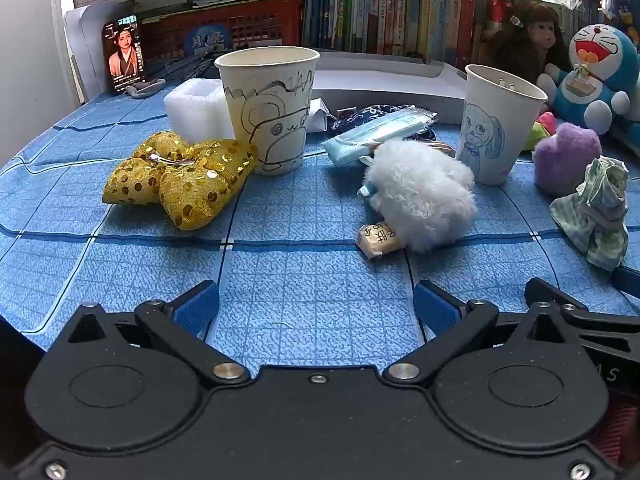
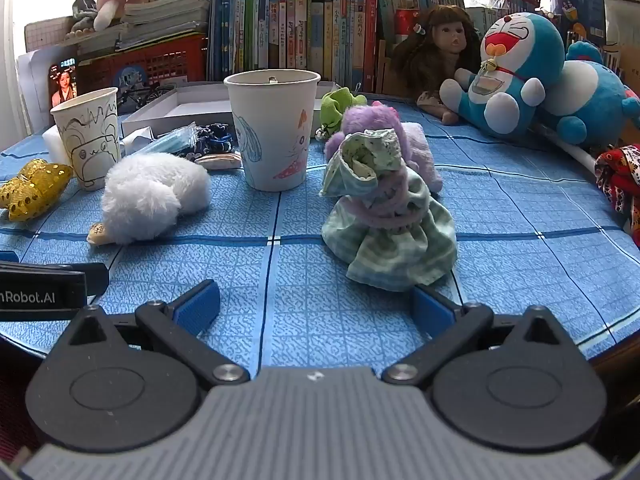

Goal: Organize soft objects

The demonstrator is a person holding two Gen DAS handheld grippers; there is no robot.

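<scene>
A white fluffy plush (image 1: 420, 192) lies on the blue cloth, ahead and right of my left gripper (image 1: 316, 308), which is open and empty. The plush also shows in the right wrist view (image 2: 148, 196). A gold sequined bow (image 1: 180, 180) lies at the left beside a drawn-on paper cup (image 1: 268, 108). A green striped cloth doll dress (image 2: 384, 208) stands just ahead of my right gripper (image 2: 316, 308), which is open and empty. Behind it is a purple plush (image 2: 380, 120) and a second paper cup (image 2: 272, 128).
A Doraemon plush (image 2: 516, 76) and a doll (image 2: 444, 52) sit at the back right before a row of books. A white box lid (image 1: 380, 80), a face mask packet (image 1: 376, 132) and a white foam block (image 1: 196, 108) lie behind the cups. A red patterned cloth (image 2: 620, 184) lies at the right edge.
</scene>
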